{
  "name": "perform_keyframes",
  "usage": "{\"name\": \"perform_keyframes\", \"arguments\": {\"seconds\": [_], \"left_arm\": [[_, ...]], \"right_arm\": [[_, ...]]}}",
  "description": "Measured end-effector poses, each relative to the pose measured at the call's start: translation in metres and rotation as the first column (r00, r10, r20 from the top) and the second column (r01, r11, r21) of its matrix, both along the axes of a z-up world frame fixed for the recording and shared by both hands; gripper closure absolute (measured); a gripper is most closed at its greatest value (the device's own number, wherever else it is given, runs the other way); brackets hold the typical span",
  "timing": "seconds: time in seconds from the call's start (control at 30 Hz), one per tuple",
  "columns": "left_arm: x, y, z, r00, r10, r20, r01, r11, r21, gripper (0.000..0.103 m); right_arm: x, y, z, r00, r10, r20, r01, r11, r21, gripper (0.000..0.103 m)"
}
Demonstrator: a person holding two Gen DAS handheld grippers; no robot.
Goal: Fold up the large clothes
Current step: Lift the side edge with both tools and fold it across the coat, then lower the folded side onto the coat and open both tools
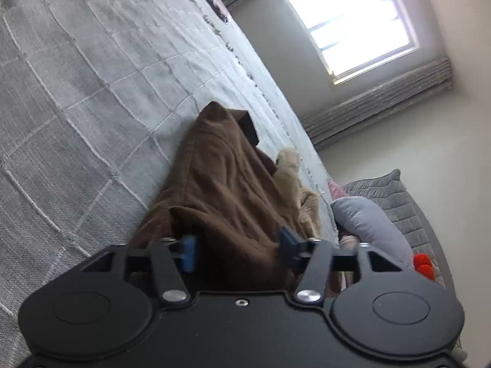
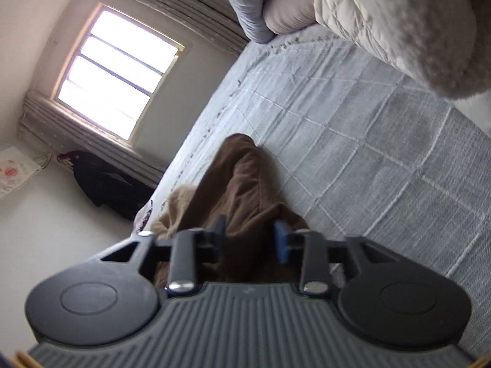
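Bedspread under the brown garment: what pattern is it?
Light grey bedspread with a raised white grid of squares, clearest in the left wrist view.

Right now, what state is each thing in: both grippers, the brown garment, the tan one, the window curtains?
left gripper: open, brown cloth between its fingers
right gripper: open, brown cloth between its fingers
brown garment: bunched, unfolded, on the bed cover
tan garment: crumpled beside the brown one
curtains: drawn back, window uncovered
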State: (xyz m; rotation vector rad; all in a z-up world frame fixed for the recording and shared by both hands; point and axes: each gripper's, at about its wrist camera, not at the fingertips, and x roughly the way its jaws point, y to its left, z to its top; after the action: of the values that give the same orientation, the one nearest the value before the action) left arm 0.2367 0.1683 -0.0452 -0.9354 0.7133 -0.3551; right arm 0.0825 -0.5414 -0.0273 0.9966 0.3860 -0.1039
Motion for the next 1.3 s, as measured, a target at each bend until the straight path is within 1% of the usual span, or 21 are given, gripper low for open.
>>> {"name": "perform_keyframes", "arguments": {"seconds": [0.03,0.1,0.17,0.23,0.3,0.33,0.4,0.47,0.5,0.53,0.57,0.63,0.7,0.77,0.8,0.93,1.0,1.07,1.13,1.2,1.3], "left_arm": [[-0.006,0.002,0.006,0.999,0.022,0.032,-0.022,1.0,0.002,0.008],[-0.016,0.004,0.017,0.993,0.056,0.105,-0.06,0.997,0.038,0.006],[-0.017,0.002,0.026,0.986,0.047,0.159,-0.068,0.99,0.125,0.006],[-0.01,-0.008,0.028,0.978,0.03,0.207,-0.09,0.955,0.284,0.006],[0.001,-0.022,0.023,0.974,-0.019,0.224,-0.08,0.901,0.426,0.006],[0.01,-0.027,0.017,0.977,-0.043,0.21,-0.06,0.885,0.461,0.006],[0.026,-0.035,-0.002,0.984,-0.068,0.165,-0.015,0.89,0.457,0.009],[0.04,-0.04,-0.018,0.989,-0.081,0.125,0.02,0.903,0.429,0.009],[0.043,-0.043,-0.024,0.99,-0.081,0.114,0.024,0.903,0.429,0.02],[0.043,-0.045,-0.024,0.991,-0.082,0.11,0.028,0.903,0.43,0.037],[0.044,-0.047,-0.024,0.992,-0.068,0.102,0.017,0.899,0.437,0.039],[0.035,-0.05,-0.016,0.991,-0.024,0.13,-0.038,0.89,0.454,0.06],[0.023,-0.051,-0.007,0.984,0.002,0.179,-0.083,0.892,0.445,0.072],[0.012,-0.052,0.002,0.968,0.004,0.25,-0.116,0.894,0.433,0.088],[0.007,-0.054,0.008,0.958,0.0,0.288,-0.128,0.895,0.426,0.091],[-0.017,-0.069,0.034,0.892,-0.011,0.451,-0.216,0.867,0.448,0.092],[-0.025,-0.075,0.045,0.861,-0.003,0.508,-0.255,0.862,0.438,0.092],[-0.027,-0.077,0.054,0.835,0.017,0.55,-0.297,0.855,0.425,0.092],[-0.023,-0.08,0.062,0.811,0.046,0.583,-0.351,0.836,0.422,0.092],[-0.016,-0.079,0.067,0.796,0.078,0.601,-0.386,0.829,0.403,0.092],[0.007,-0.081,0.078,0.771,0.105,0.629,-0.427,0.818,0.387,0.092]], "right_arm": [[-0.005,0.002,0.007,0.999,-0.007,0.032,0.008,1.0,-0.028,0.029],[-0.011,0.004,0.022,0.996,0.002,0.087,0.005,0.997,-0.082,0.029],[-0.015,0.006,0.031,0.992,0.007,0.123,0.009,0.991,-0.132,0.029],[-0.009,0.014,0.038,0.998,0.002,0.066,0.016,0.965,-0.26,0.029],[0.01,0.027,0.037,0.999,-0.009,-0.049,-0.013,0.905,-0.426,0.029],[0.022,0.034,0.033,0.995,-0.008,-0.102,-0.043,0.87,-0.491,0.029],[0.047,0.045,0.02,0.985,0.009,-0.173,-0.104,0.83,-0.548,0.03],[0.067,0.052,0.004,0.977,0.027,-0.213,-0.144,0.818,-0.556,0.036],[0.072,0.056,-0.001,0.975,0.026,-0.222,-0.15,0.81,-0.567,0.039],[0.076,0.059,-0.004,0.976,0.024,-0.218,-0.149,0.802,-0.579,0.044],[0.078,0.062,-0.006,0.978,0.024,-0.205,-0.143,0.795,-0.589,0.049],[0.075,0.066,-0.003,0.986,0.033,-0.164,-0.126,0.794,-0.595,0.081],[0.071,0.07,0.0,0.991,0.01,-0.131,-0.086,0.801,-0.593,0.088],[0.064,0.08,0.006,0.993,-0.022,-0.114,-0.059,0.747,-0.663,0.09],[0.062,0.085,0.01,0.994,-0.038,-0.103,-0.045,0.714,-0.699,0.091],[0.049,0.103,0.028,0.997,-0.083,-0.003,0.05,0.632,-0.774,0.092],[0.044,0.113,0.038,0.992,-0.108,0.056,0.11,0.593,-0.797,0.092],[0.039,0.119,0.049,0.986,-0.127,0.107,0.161,0.583,-0.796,0.092],[0.039,0.123,0.061,0.977,-0.149,0.154,0.213,0.583,-0.784,0.092],[0.046,0.124,0.071,0.965,-0.18,0.191,0.262,0.591,-0.763,0.092],[0.066,0.125,0.084,0.949,-0.204,0.241,0.314,0.549,-0.775,0.092]]}}
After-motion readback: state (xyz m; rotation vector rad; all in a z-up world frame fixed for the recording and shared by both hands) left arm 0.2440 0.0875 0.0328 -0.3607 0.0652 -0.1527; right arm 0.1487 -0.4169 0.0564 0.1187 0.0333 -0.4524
